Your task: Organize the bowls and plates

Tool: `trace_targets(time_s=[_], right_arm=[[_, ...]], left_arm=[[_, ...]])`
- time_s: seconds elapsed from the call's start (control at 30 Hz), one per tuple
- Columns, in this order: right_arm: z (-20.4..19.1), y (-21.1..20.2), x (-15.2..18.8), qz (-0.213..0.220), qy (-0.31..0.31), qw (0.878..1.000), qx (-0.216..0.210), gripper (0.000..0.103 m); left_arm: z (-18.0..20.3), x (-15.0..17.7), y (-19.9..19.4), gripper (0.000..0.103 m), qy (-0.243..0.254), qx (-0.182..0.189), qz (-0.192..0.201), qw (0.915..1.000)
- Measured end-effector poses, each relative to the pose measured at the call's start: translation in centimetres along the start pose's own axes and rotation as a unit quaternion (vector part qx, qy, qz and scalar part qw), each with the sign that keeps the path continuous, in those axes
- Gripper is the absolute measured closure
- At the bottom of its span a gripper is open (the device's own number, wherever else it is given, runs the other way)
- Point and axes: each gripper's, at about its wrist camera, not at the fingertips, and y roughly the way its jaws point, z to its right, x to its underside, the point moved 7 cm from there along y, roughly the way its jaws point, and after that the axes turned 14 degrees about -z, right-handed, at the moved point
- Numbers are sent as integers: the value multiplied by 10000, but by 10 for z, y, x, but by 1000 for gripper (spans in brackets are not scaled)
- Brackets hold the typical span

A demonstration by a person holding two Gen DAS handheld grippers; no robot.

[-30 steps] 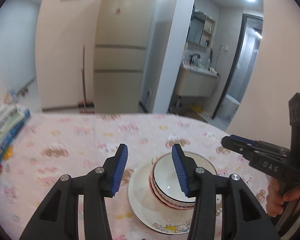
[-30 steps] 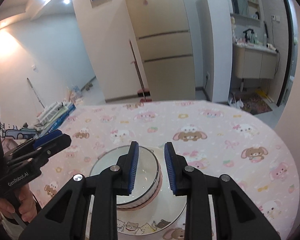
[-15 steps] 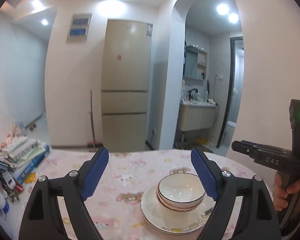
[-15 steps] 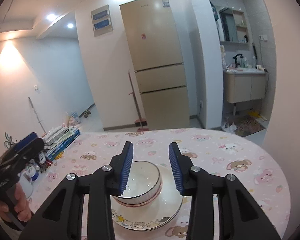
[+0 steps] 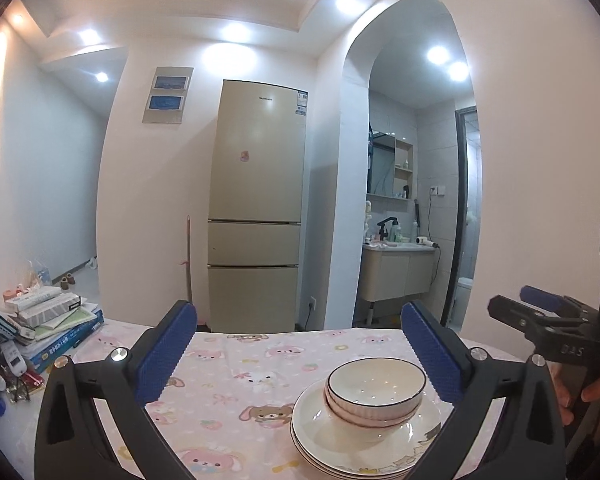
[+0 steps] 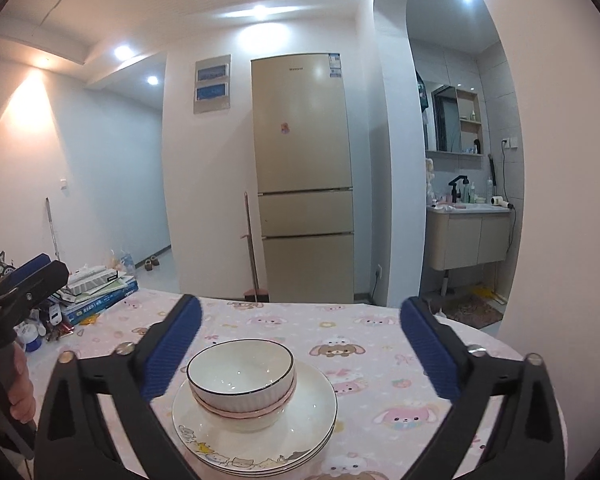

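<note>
Both grippers stand wide, and both have just been opening, nothing caught between the pads! The left gripper [image 5: 300,354] frames bare cloth with the stack off at its five o'clock; the right gripper [image 6: 300,346] has the stack low at its seven o'clock, the nearer left pad [image 6: 172,350] just beside the top bowl but, as far as the view shows, not touching it.

And there's the job itself: bowls [image 6: 242,380] nested, a white one inside a pink-rimmed one, sitting on stacked plates [image 6: 256,412] on the pink cartoon tablecloth [image 6: 380,360]. It looks tidy, likely near done.

So what could still go wrong? That left pad is close. Any sideways sweep of it could clip the rim and skate the bowls across the glazed plate. The bowls sit off-centre on the plates, toward nine o'clock, so a nudge that way has less plate to catch them. The stack also sits near the table's front, and a snagged cloth could drag it along.

Further out at ten o'clock, the books [image 6: 100,288] and clutter crowd the left side, just where the left gripper swings in the right camera [image 6: 24,280]. At twelve o'clock, the fridge [image 6: 304,176], well clear.
</note>
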Motion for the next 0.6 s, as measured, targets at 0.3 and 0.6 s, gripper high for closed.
trace_targets(time_s=[0.3, 0.6], right_arm=[[-2, 30, 42, -7, -122, 9999, 34, 1], [3, 37, 63, 233, 106, 9996, 72, 1]], left_arm=[[-1, 45, 32, 0, 69, 26, -153, 9999], [-6, 69, 48, 0, 114, -92, -198, 9997]])
